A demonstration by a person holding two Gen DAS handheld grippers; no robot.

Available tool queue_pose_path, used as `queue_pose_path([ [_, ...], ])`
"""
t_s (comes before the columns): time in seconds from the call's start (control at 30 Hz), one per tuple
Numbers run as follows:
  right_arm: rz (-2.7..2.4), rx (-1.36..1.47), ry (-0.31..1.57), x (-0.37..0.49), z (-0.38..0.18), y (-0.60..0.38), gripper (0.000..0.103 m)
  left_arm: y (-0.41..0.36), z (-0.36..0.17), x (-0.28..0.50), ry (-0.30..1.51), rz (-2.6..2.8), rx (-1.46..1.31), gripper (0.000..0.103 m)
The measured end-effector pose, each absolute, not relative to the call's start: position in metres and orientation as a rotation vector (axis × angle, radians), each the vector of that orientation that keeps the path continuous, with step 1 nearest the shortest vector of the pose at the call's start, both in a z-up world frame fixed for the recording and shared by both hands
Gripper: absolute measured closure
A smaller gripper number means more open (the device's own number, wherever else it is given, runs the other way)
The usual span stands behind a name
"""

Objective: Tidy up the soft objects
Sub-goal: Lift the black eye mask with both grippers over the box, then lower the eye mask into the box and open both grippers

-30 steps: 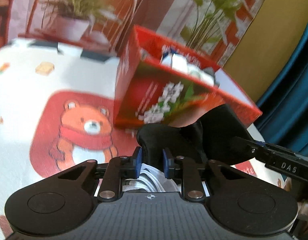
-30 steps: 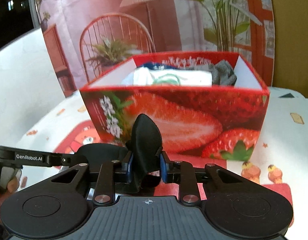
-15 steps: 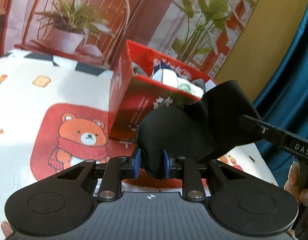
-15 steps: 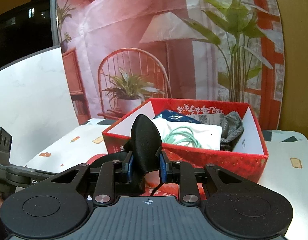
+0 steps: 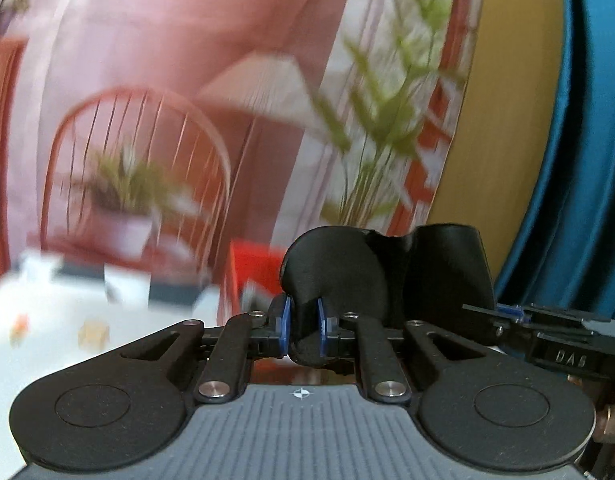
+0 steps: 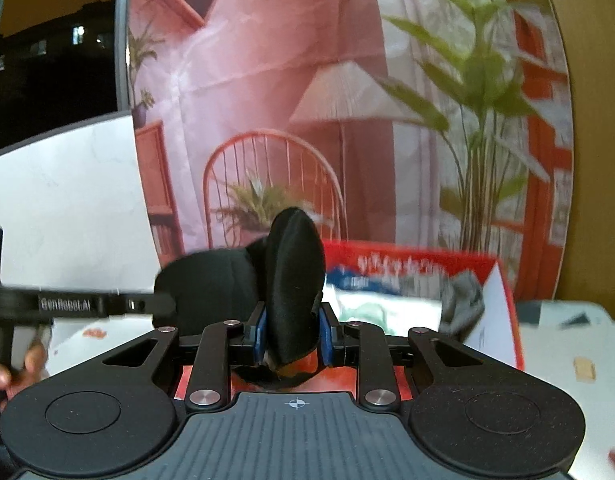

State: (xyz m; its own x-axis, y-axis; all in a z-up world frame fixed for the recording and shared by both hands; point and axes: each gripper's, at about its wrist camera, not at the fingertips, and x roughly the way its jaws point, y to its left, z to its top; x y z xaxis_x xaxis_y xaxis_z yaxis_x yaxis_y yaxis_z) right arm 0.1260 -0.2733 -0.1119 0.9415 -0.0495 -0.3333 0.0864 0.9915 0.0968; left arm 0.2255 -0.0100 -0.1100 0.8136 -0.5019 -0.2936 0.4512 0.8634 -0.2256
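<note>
A black soft cloth [image 5: 347, 276] is held between both grippers, high above the table. My left gripper [image 5: 302, 326] is shut on one end of it. My right gripper [image 6: 292, 330] is shut on the other end, which shows as a black fold [image 6: 293, 280]. The red strawberry box [image 6: 503, 320] stands behind and below, holding a white and green item [image 6: 367, 308], a blue item and a grey cloth [image 6: 461, 304]. In the left wrist view only a corner of the box [image 5: 251, 276] shows. The right gripper's body [image 5: 563, 344] is at the right of the left wrist view.
The table has a white cloth with cartoon prints [image 6: 567, 344]. A printed backdrop with a chair, a lamp and plants [image 6: 339, 120] hangs behind. A blue curtain [image 5: 579, 160] is at the right. A white board [image 6: 67, 208] stands at the left.
Both grippers have risen with the black cloth, from table level beside the box to above its rim. The views have tilted up; the bear print is out of sight.
</note>
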Motion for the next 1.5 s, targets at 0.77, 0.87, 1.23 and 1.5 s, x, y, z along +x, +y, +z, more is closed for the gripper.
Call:
queue_pose_path([
  [0.77,-0.262,0.251,0.495,0.177,-0.168,-0.360,0.076,-0.083,-0.145,0.318,0.608,-0.596,0.051,0.088],
  [0.87,-0.274,0.265,0.506,0.177,-0.173,-0.364,0.074,-0.080,-0.154,0.325,0.661,-0.590,0.035,0.088],
  [1.23,-0.312,0.297,0.533,0.180,-0.182,-0.375,0.057,-0.083,-0.168,0.342,0.736,-0.544,0.096,0.088],
  [1.5,-0.348,0.287,0.518,0.180,-0.179,-0.380,0.051,-0.081,-0.172,0.347,0.733,-0.510,0.101,0.088],
])
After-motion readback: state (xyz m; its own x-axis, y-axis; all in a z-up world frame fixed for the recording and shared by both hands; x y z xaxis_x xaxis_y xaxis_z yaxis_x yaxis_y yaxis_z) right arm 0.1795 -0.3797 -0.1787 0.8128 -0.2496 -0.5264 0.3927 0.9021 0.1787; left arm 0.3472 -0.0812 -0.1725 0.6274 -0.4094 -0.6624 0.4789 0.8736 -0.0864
